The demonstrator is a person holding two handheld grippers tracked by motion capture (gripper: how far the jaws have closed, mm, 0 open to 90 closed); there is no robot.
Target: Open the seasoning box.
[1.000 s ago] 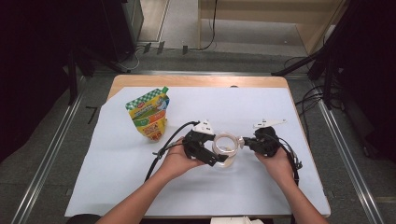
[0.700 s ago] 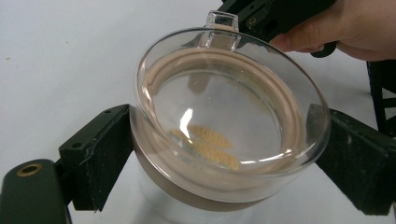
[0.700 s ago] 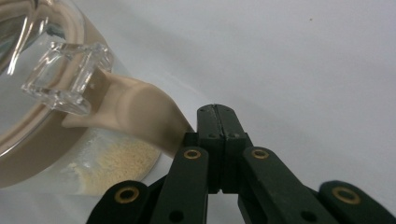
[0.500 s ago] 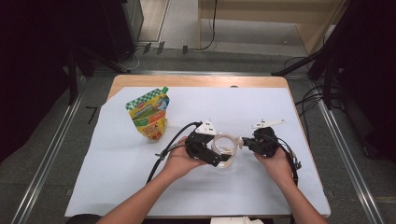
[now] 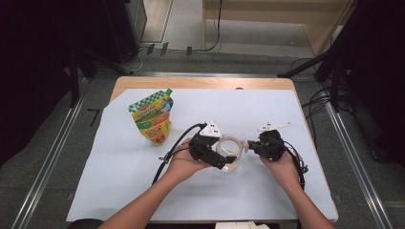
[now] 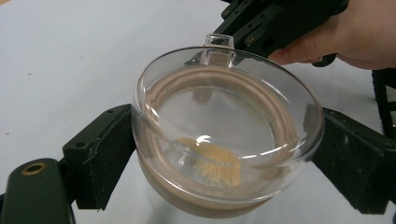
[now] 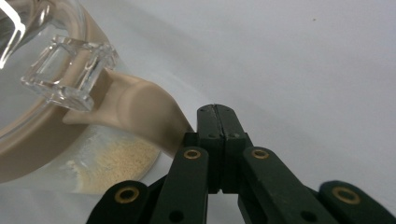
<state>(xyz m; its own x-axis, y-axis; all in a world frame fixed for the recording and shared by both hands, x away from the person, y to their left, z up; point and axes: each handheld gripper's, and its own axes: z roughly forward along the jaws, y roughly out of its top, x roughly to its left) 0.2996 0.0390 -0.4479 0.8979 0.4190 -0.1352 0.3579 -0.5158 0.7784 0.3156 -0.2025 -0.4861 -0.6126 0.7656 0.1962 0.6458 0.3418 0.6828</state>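
Your left gripper (image 6: 224,186) jaws clamp the clear glass jar (image 6: 224,135) with its tan seal. Right gripper view: your right gripper (image 7: 217,112) jaws closed, empty, beside the jar's tan tab (image 7: 140,112).

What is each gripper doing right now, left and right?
Left gripper: closed on the lidded clear glass jar, one jaw on each side.
Right gripper: shut, jaws pressed together beside the jar's beige seal tab, gripping nothing visible.
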